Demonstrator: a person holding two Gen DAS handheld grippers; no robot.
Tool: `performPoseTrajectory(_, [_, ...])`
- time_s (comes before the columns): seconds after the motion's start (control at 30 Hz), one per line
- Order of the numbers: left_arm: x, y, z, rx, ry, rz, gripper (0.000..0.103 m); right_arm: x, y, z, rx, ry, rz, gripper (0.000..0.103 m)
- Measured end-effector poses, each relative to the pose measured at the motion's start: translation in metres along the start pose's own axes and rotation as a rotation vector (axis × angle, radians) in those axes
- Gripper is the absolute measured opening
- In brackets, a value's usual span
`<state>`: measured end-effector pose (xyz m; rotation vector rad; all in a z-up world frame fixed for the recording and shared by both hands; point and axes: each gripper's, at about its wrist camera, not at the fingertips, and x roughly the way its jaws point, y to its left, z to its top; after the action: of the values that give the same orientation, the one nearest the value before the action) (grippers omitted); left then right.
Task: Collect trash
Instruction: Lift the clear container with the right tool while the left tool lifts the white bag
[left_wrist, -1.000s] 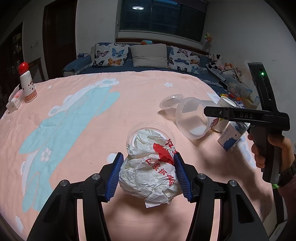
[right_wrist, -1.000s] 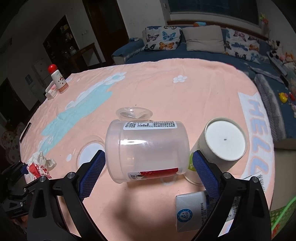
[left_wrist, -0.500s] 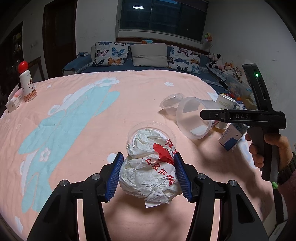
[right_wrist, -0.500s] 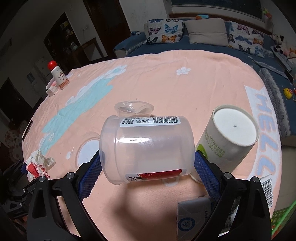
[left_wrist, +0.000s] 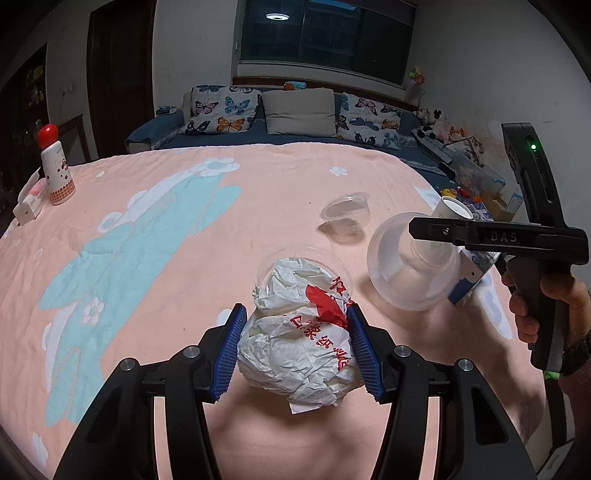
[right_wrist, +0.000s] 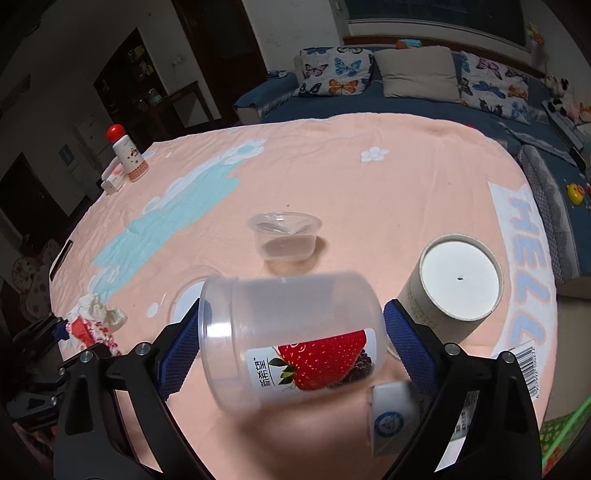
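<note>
My left gripper is shut on a crumpled white paper bag with red print, held just above the pink blanket. In the right wrist view my right gripper is shut on a translucent plastic cup with a strawberry label, which lies sideways between the blue pads, tilted and slightly blurred. The left wrist view shows that cup raised off the blanket, mouth toward the camera, with one right finger across it. The paper bag sits at the far left of the right wrist view.
A small clear cup stands beyond the held cup. To its right are a white paper tube and a small carton. A clear round lid lies behind the paper bag. A red-capped bottle stands far left.
The right gripper's pads have closed onto the plastic cup and lifted it. The cup has rolled, so the strawberry label now faces the camera. The left gripper and paper bag have not moved.
</note>
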<state>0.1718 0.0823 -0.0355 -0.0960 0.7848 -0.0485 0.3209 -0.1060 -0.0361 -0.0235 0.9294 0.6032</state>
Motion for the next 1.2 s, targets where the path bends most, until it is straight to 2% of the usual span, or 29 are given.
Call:
performPoseTrajectory(0.1, [-0.001,0.001,0.000,-0.007,0.004,-0.006,0.054,0.001,0.007,-0.004,-0.016,0.016,-0.015,0.090])
performPoseTrajectory(0.23, [-0.001,0.002,-0.001,-0.007,0.006,-0.009,0.054,0.001,0.018,-0.012,-0.072,0.010,-0.087,0.090])
performPoseTrajectory(0.4, [-0.001,0.003,0.001,-0.006,0.004,-0.014,0.054,-0.001,0.030,-0.024,-0.134,0.011,-0.138,0.090])
performPoseTrajectory(0.63, [-0.005,0.003,0.000,-0.002,-0.002,-0.026,0.054,-0.009,0.032,-0.042,-0.136,0.010,-0.132,0.090])
performPoseTrajectory(1.0, [-0.014,-0.004,0.001,0.020,-0.027,-0.053,0.054,-0.028,0.036,-0.068,-0.147,-0.039,-0.262,0.090])
performPoseTrajectory(1.1, [-0.017,-0.007,0.001,0.030,-0.035,-0.062,0.054,-0.033,0.039,-0.075,-0.138,-0.055,-0.296,0.085])
performPoseTrajectory(1.2, [-0.018,-0.009,0.000,0.036,-0.037,-0.072,0.054,-0.037,0.042,-0.083,-0.130,-0.071,-0.331,0.073])
